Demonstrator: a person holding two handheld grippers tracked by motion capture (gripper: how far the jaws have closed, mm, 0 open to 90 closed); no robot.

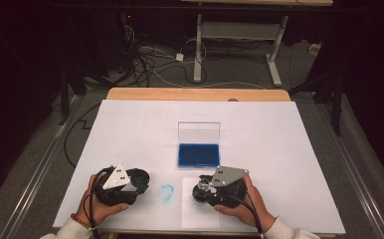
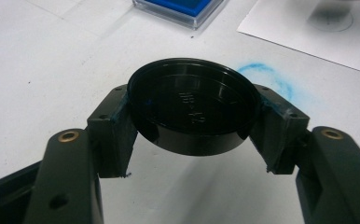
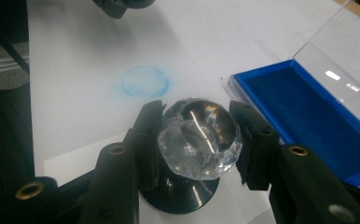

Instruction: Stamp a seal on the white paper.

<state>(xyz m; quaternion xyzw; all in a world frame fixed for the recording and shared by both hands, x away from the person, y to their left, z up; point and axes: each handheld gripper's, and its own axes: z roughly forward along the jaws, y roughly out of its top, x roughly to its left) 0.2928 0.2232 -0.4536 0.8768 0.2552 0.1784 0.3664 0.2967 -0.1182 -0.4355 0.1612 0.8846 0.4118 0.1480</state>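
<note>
A dark room with cables on the floor surrounds a surface (image 1: 130, 129) covered in white paper, with an open blue ink pad (image 1: 198, 154) in a clear hinged case lying at its middle, lid raised on the far side. At near left, the left gripper (image 1: 136, 183) is closed on a round black cap (image 2: 193, 112), its 2 jaws pressing the rim from either side and holding it just above the surface. At near right, the right gripper (image 1: 200, 191) is clamped on the clear faceted knob (image 3: 199, 137) of a stamp whose round black base (image 3: 180, 196) sits over a smaller white sheet (image 1: 200, 211); whether the base already touches the sheet I cannot tell. Between the 2 grippers, a faint blue ring mark (image 1: 166, 192) shows on the paper, just left of the sheet. The step in hand looks like stamping: the stamp is being brought onto the sheet while the cap is kept aside. The next move likely calls for a straight, even press down with the base flat on the sheet, then a clean vertical lift so the print does not smear, with the left gripper holding the cap clear.
</note>
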